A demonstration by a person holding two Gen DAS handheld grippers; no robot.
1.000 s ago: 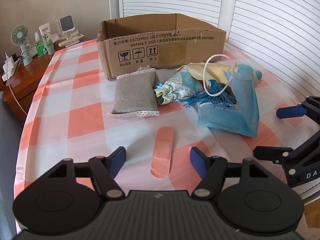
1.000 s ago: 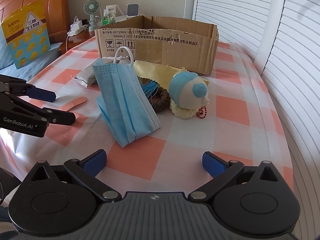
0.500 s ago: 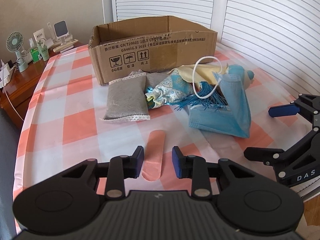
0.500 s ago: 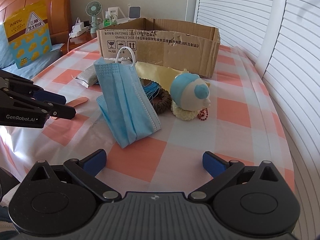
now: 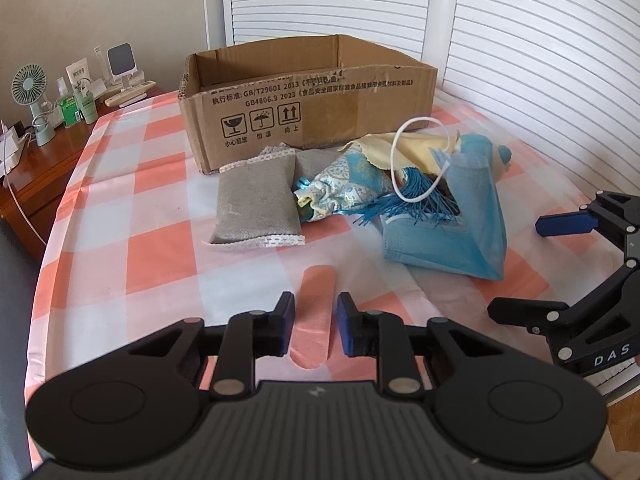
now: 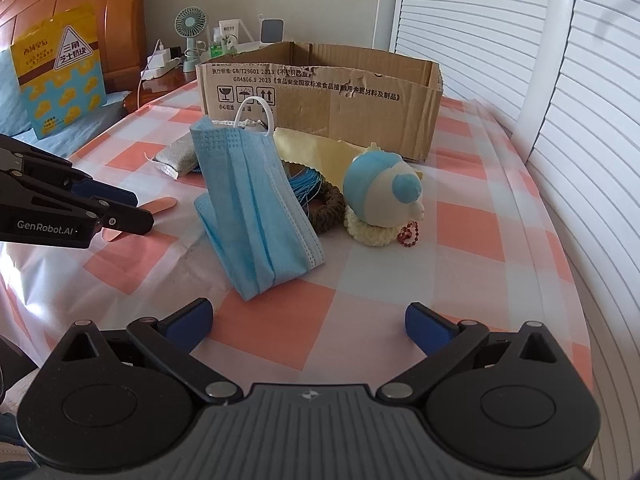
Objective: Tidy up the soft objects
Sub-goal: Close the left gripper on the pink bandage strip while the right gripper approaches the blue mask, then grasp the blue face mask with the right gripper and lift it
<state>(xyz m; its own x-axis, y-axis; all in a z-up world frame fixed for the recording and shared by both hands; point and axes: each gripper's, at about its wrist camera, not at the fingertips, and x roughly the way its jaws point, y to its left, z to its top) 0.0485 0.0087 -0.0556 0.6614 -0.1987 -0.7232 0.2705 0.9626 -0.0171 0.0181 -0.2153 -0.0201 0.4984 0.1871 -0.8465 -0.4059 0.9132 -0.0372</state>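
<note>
Pink strip (image 5: 313, 320) sits pinched between left gripper (image 5: 313, 327) fingers (image 5: 285, 325).

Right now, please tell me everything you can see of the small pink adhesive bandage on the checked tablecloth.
The small pink adhesive bandage is a flat, thin strip with rounded ends, peach-pink and slightly glossy, like plastic. It lies lengthwise on the orange-and-white checked tablecloth, apart from the pile of soft things. The jaws of the left gripper have just been closing around its near half; the blue pads stand close on either side. Whether they already press it, I cannot tell.
</note>
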